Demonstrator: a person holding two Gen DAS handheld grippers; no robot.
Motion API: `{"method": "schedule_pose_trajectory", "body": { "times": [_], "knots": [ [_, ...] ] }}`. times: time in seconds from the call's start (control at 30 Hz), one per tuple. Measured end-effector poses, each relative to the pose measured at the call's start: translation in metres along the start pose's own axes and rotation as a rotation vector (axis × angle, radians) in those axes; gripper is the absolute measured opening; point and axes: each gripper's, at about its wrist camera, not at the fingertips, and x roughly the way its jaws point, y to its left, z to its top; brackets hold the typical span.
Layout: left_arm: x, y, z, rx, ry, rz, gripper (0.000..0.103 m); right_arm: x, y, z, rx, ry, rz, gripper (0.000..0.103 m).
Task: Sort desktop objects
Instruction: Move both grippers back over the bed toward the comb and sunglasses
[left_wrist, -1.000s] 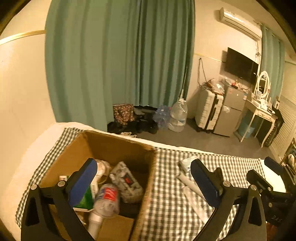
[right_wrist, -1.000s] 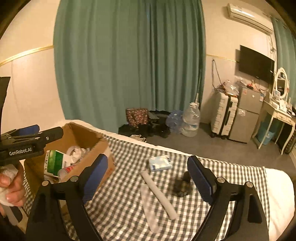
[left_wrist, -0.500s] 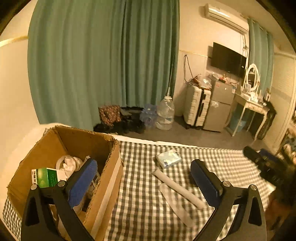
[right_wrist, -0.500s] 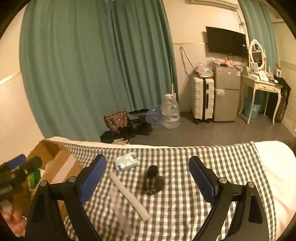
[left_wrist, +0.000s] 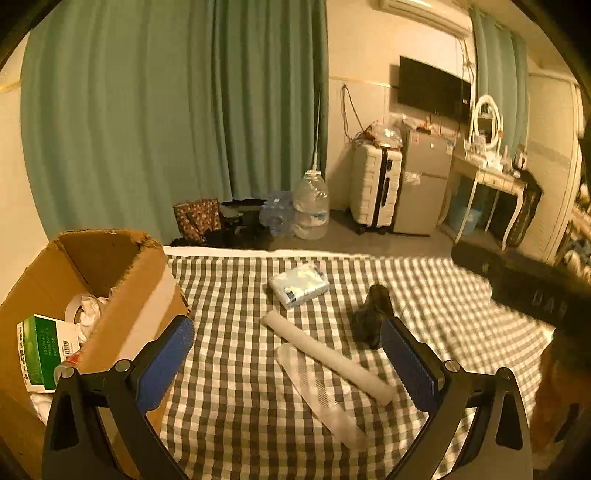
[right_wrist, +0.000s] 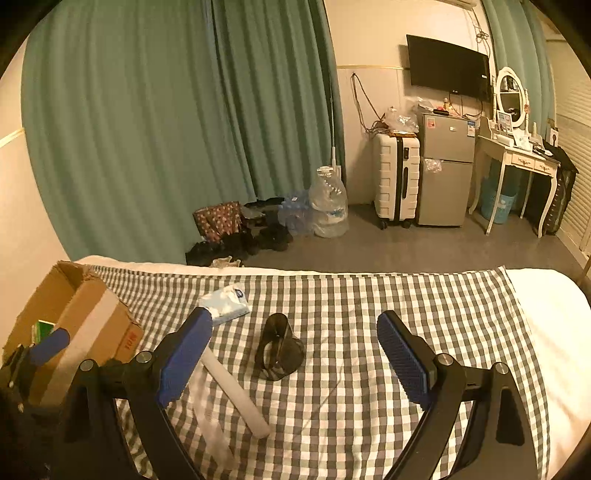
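Observation:
On the checked cloth lie a white tube (left_wrist: 325, 356) (right_wrist: 236, 391), a clear flat comb-like strip (left_wrist: 319, 393) (right_wrist: 208, 417), a tissue pack (left_wrist: 298, 284) (right_wrist: 224, 304) and a dark heart-shaped holder (left_wrist: 369, 314) (right_wrist: 279, 349). A cardboard box (left_wrist: 122, 291) (right_wrist: 79, 325) at the left holds a green box (left_wrist: 40, 350), tape and other items. My left gripper (left_wrist: 288, 365) is open and empty above the tube. My right gripper (right_wrist: 293, 363) is open and empty, with the dark holder between its fingers' line of sight.
The checked cloth (right_wrist: 369, 306) covers a white bed whose bare edge (right_wrist: 554, 314) shows at the right. Beyond it are the floor with water jugs (right_wrist: 328, 206), a suitcase (right_wrist: 397, 177), a fridge and a dressing table.
My left gripper swung right from over the box to over the cloth items. My right gripper moved right and forward, so the dark holder now sits centred ahead.

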Motion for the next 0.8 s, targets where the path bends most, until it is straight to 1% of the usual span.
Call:
{"method": "schedule_pose_trajectory", "body": {
  "times": [0.13, 0.27, 0.43, 0.6, 0.67, 0.73, 0.8],
  "knots": [
    [0.026, -0.005, -0.015, 0.008, 0.086, -0.017, 0.103, 0.013, -0.004, 0.0, 0.002, 0.025, -0.014, 0.091],
    [0.048, -0.006, -0.029, -0.017, 0.155, -0.004, 0.103, 0.03, -0.008, -0.005, 0.007, 0.062, -0.015, 0.091],
    [0.073, -0.006, -0.044, -0.039, 0.223, 0.013, 0.103, 0.055, -0.011, -0.012, 0.022, 0.114, -0.003, 0.091],
    [0.089, -0.01, -0.055, -0.046, 0.254, -0.003, 0.103, 0.08, -0.01, -0.018, -0.001, 0.172, -0.005, 0.087],
    [0.097, -0.013, -0.059, -0.04, 0.267, 0.006, 0.103, 0.088, -0.009, -0.019, -0.008, 0.191, -0.003, 0.084],
    [0.103, -0.014, -0.063, -0.038, 0.285, 0.011, 0.103, 0.096, -0.009, -0.02, -0.022, 0.207, -0.015, 0.079],
    [0.108, -0.013, -0.068, -0.041, 0.302, 0.012, 0.103, 0.102, -0.009, -0.023, -0.033, 0.22, -0.024, 0.078]
  ]
}}
